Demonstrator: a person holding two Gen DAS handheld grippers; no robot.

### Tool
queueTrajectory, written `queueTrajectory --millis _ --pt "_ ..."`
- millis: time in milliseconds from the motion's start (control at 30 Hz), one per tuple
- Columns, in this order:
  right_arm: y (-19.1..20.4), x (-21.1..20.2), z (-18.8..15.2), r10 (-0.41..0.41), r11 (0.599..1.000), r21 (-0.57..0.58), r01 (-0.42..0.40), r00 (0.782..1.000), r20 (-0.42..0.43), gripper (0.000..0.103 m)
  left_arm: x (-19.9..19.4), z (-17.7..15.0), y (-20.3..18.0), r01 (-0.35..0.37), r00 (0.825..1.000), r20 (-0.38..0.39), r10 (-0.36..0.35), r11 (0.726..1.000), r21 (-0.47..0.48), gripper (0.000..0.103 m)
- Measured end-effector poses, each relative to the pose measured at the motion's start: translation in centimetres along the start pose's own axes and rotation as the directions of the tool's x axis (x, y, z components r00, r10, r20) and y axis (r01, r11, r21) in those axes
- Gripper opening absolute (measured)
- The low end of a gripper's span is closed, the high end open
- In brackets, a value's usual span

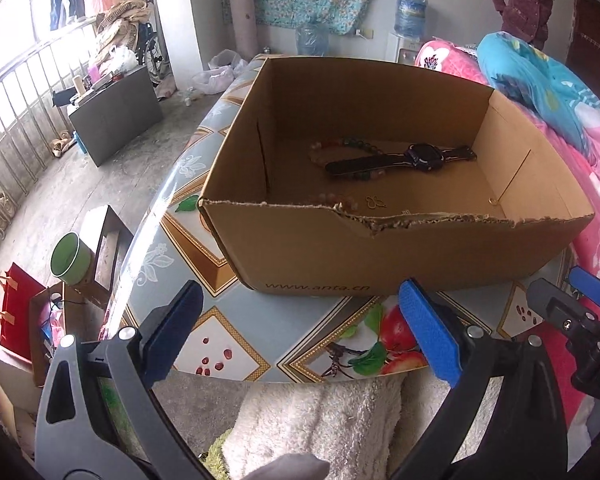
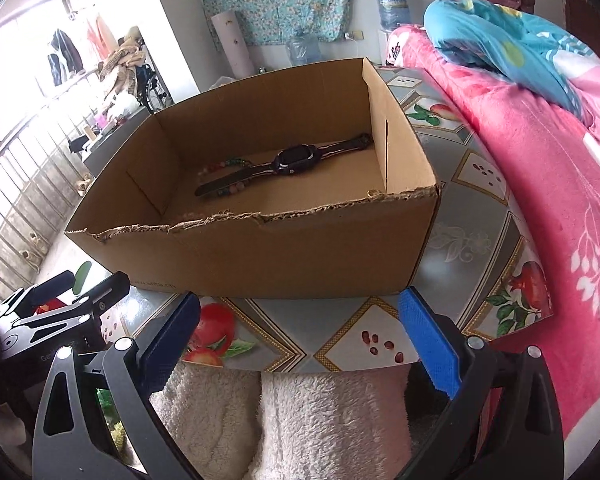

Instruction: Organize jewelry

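Left hand-held gripper (image 1: 300, 336) at the bottom of the left wrist frame, spread wide, nothing between the blue pads. Right hand-held gripper (image 2: 300, 340) likewise low in its frame, spread wide and empty. Mid-frame on the patterned surface (image 1: 228, 344): an open cardboard box (image 1: 380, 256) with a torn near edge. Inside, toward the back: a dark watch (image 1: 416, 156) lying across a bead bracelet (image 1: 340, 145). Near the front wall: small gold trinkets (image 1: 375, 201), too small to tell apart.
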State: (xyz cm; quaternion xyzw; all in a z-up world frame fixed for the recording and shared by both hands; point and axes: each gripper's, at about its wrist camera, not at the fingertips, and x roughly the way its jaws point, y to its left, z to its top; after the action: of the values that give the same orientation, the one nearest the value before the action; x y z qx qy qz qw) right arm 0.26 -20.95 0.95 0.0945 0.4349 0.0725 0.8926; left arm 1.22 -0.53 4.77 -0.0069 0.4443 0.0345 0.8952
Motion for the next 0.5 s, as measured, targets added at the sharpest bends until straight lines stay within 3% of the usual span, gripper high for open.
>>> queueTrajectory --millis 500 --pt "0.6 -0.2 1.3 0.009 1.000 -0.015 -0.009 1.000 -0.001 0.097 0.1 0.8 0.6 0.064 0.998 -0.025 -0.065 0.996 -0.055 0.095"
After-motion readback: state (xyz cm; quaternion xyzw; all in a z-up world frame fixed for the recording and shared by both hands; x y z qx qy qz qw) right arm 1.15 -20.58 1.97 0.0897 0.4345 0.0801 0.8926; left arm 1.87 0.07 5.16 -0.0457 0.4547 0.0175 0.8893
